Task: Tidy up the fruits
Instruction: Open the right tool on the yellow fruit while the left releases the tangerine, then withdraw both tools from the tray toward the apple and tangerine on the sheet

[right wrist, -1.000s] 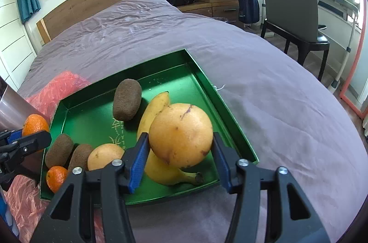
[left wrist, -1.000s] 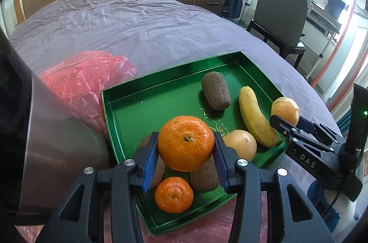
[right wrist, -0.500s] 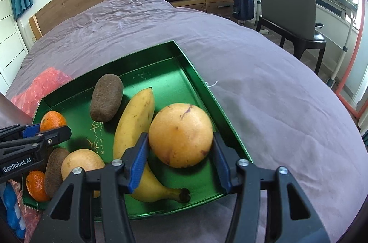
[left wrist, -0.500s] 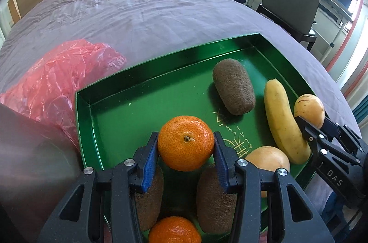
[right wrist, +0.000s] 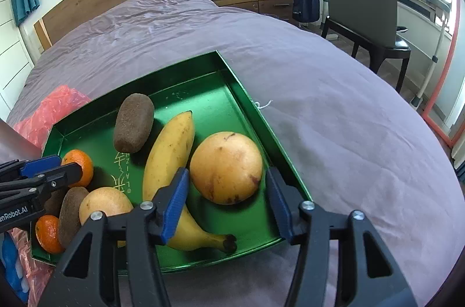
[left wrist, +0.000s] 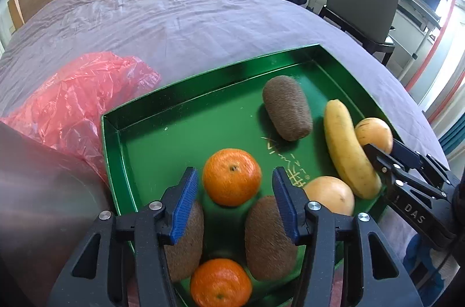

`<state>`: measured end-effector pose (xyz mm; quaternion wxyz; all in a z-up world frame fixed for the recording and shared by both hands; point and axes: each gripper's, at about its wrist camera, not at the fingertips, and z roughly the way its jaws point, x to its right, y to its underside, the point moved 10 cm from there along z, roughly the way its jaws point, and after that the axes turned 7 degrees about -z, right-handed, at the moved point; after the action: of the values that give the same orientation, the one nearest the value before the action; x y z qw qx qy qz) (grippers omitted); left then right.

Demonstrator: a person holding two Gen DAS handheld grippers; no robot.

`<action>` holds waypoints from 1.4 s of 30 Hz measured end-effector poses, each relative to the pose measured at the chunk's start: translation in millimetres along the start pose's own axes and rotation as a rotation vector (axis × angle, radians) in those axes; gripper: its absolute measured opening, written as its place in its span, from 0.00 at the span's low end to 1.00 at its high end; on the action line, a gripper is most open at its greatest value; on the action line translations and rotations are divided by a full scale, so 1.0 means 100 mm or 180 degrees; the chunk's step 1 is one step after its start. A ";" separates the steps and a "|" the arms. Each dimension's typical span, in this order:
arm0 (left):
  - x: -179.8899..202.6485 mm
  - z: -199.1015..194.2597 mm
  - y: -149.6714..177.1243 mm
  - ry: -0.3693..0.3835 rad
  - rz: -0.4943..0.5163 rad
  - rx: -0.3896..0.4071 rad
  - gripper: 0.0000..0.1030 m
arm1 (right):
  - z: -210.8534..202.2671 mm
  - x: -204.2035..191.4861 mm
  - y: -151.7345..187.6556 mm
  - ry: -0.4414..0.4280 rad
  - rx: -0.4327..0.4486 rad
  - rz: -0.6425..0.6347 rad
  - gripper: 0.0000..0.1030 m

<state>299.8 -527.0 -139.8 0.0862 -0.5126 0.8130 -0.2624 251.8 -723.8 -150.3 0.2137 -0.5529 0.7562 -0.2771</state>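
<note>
A green tray [left wrist: 136, 129] lies on a bed with a purple cover [left wrist: 162, 7], a crumpled red plastic bag [left wrist: 72, 100] touching its left edge.

In the left wrist view, the left gripper [left wrist: 235, 199] has its jaws apart around a mandarin [left wrist: 231, 176] that rests on the tray floor at lower centre, with a gap on both sides. Below it sit two kiwis [left wrist: 268, 237] and a second mandarin [left wrist: 221, 282] at the bottom edge of the frame.

In the right wrist view, the right gripper [right wrist: 226, 198] has its jaws spread on either side of a yellow round fruit [right wrist: 226, 167] lying in the tray's right corner, not pressing it. A banana [right wrist: 171, 161] lies just left of that fruit, under the left blue pad. A third kiwi [right wrist: 133, 127] lies further up the frame, and another yellow round fruit [right wrist: 104, 204] sits at lower left.
</note>
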 end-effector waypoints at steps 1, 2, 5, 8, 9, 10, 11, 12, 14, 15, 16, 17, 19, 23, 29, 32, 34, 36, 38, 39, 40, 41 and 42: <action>0.03 -0.06 0.01 0.0012 0.0022 0.0021 0.47 | -0.03 0.01 0.01 0.0001 -0.0004 0.0015 0.36; 0.05 -0.11 0.01 0.0021 0.0040 0.0035 0.47 | -0.06 0.01 0.01 -0.0001 -0.0003 0.0033 0.37; 0.13 -0.33 0.05 0.0081 0.0102 0.0109 0.51 | -0.20 0.01 0.02 -0.0009 0.0033 0.0059 0.37; 0.19 -0.62 0.13 0.0157 0.0149 0.0199 0.56 | -0.38 0.02 0.02 -0.0002 0.0075 0.0070 0.38; 0.19 -0.69 0.15 0.0163 0.0166 0.0216 0.56 | -0.46 0.02 0.01 -0.0008 0.0098 0.0089 0.39; 0.19 -0.78 0.18 0.0165 0.0188 0.0241 0.56 | -0.53 0.02 0.02 -0.0017 0.0118 0.0102 0.44; 0.19 -0.89 0.24 0.0173 0.0208 0.0274 0.57 | -0.61 0.01 0.02 -0.0021 0.0139 0.0109 0.51; 0.18 -0.96 0.26 0.0182 0.0218 0.0288 0.57 | -0.70 0.00 0.02 -0.0023 0.0160 0.0103 0.53; 0.14 -1.11 0.33 0.0184 0.0228 0.0320 0.59 | -0.86 -0.06 0.04 -0.0035 0.0197 0.0065 0.55; 0.12 -1.20 0.38 0.0178 0.0224 0.0340 0.59 | -0.94 -0.09 0.06 -0.0048 0.0208 0.0052 0.56; 0.09 -1.27 0.42 0.0171 0.0215 0.0359 0.61 | -1.03 -0.14 0.09 -0.0069 0.0219 0.0039 0.59; 0.06 -1.35 0.47 0.0160 0.0202 0.0380 0.63 | -1.10 -0.18 0.10 -0.0086 0.0233 0.0027 0.61; 0.00 -1.49 0.56 0.0143 0.0190 0.0412 0.65 | -1.24 -0.28 0.15 -0.0124 0.0249 -0.0008 0.63; -0.16 -1.74 0.78 0.0104 0.0129 0.0465 0.73 | -1.50 -0.56 0.27 -0.0241 0.0266 -0.0099 0.70; -0.57 -2.01 1.05 -0.0011 -0.0108 0.0500 0.76 | -1.81 -0.98 0.50 -0.0411 0.0262 -0.0258 0.72; -0.82 -2.14 1.16 -0.0102 -0.0273 0.0536 0.77 | -1.95 -1.20 0.61 -0.0505 0.0256 -0.0333 0.72; -0.99 -2.23 1.22 -0.0166 -0.0377 0.0573 0.77 | -2.05 -1.36 0.66 -0.0563 0.0266 -0.0402 0.72; -1.12 -2.29 1.29 -0.0215 -0.0445 0.0603 0.78 | -2.14 -1.50 0.70 -0.0622 0.0284 -0.0447 0.72; -1.26 -2.36 1.37 -0.0278 -0.0507 0.0632 0.78 | -2.22 -1.64 0.73 -0.0678 0.0296 -0.0498 0.72; -1.32 -2.38 1.42 -0.0303 -0.0531 0.0641 0.78 | -2.27 -1.71 0.75 -0.0699 0.0305 -0.0528 0.72; -1.39 -2.41 1.46 -0.0330 -0.0570 0.0644 0.78 | -2.30 -1.78 0.76 -0.0722 0.0314 -0.0558 0.72; -1.44 -2.42 1.51 -0.0353 -0.0601 0.0645 0.78 | -2.34 -1.85 0.77 -0.0749 0.0321 -0.0591 0.72; -1.52 -2.45 1.56 -0.0385 -0.0635 0.0646 0.78 | -2.38 -1.92 0.78 -0.0776 0.0329 -0.0626 0.72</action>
<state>146.2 -258.4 -32.1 0.1600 -0.5944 0.7206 -0.3191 102.6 -479.0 -18.5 0.3038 -0.6421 0.6516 -0.2661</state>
